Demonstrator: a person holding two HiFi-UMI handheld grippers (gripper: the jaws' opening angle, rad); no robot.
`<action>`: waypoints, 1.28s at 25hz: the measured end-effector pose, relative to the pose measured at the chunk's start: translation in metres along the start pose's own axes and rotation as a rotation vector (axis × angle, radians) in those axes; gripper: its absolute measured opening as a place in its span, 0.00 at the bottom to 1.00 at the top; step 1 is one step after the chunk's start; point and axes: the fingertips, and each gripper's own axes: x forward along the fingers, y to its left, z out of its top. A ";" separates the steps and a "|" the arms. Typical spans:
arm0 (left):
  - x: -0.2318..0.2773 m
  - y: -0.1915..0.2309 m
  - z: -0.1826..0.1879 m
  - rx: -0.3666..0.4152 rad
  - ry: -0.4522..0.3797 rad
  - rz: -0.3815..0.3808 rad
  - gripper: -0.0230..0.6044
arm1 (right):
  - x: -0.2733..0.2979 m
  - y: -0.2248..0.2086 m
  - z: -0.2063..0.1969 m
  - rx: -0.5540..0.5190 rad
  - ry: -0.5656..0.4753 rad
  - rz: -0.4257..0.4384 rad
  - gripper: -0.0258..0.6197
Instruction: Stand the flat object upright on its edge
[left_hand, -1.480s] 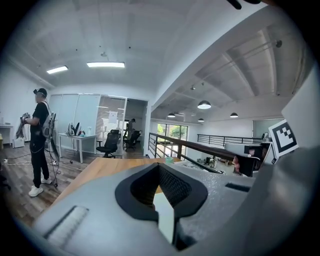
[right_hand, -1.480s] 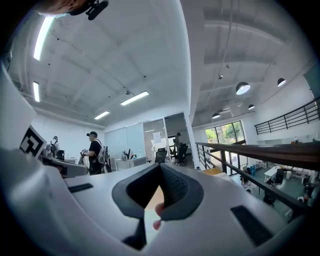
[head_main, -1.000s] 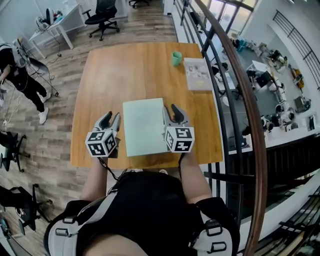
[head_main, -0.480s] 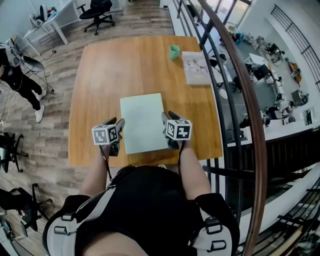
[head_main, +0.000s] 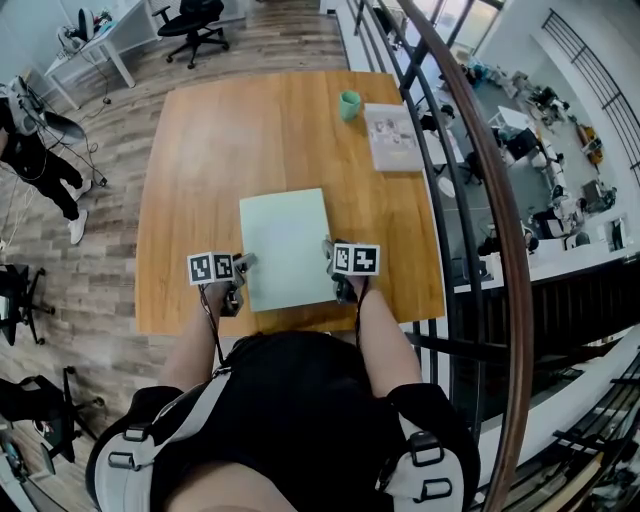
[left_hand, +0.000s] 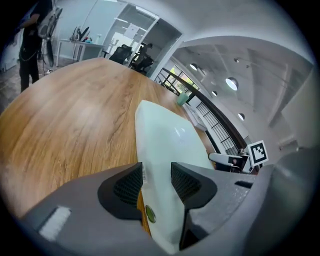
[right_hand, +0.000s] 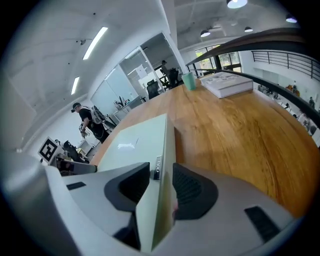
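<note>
Evenly bracketed at both sides, flat on the table.

Saw a pale green, thin rectangular box (head_main: 285, 245) lying flat on the light wooden table (head_main: 200, 140), close to its near edge, with broad bare wood to the left and beyond. Found the left gripper (left_hand: 156, 177) low at the box's left edge by the near corner, pointing away from the body, jaws spread wide with that edge between them and not squeezing it. Found the right gripper (right_hand: 161, 182) mirrored at the right edge, jaws opening around it. Noted a small green cup (head_main: 348, 103) and a white flat book (head_main: 392, 135) well apart at the far right, beside the dark curved railing (head_main: 470, 150). Made out a small white label (left_hand: 144, 174) on the left edge and a second white sticker (right_hand: 157, 167) on the right, print too small to read; square black-and-white markers (head_main: 356, 259) on both gripper cubes.
</note>
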 end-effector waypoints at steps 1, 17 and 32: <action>0.002 0.000 0.001 -0.016 0.002 -0.015 0.30 | 0.002 -0.001 0.001 0.008 0.006 0.010 0.23; 0.016 0.005 0.002 -0.045 0.166 -0.146 0.30 | 0.020 -0.004 0.001 0.134 0.227 0.228 0.24; 0.002 -0.001 0.020 -0.028 0.117 -0.123 0.28 | 0.002 0.018 0.021 0.084 0.128 0.173 0.21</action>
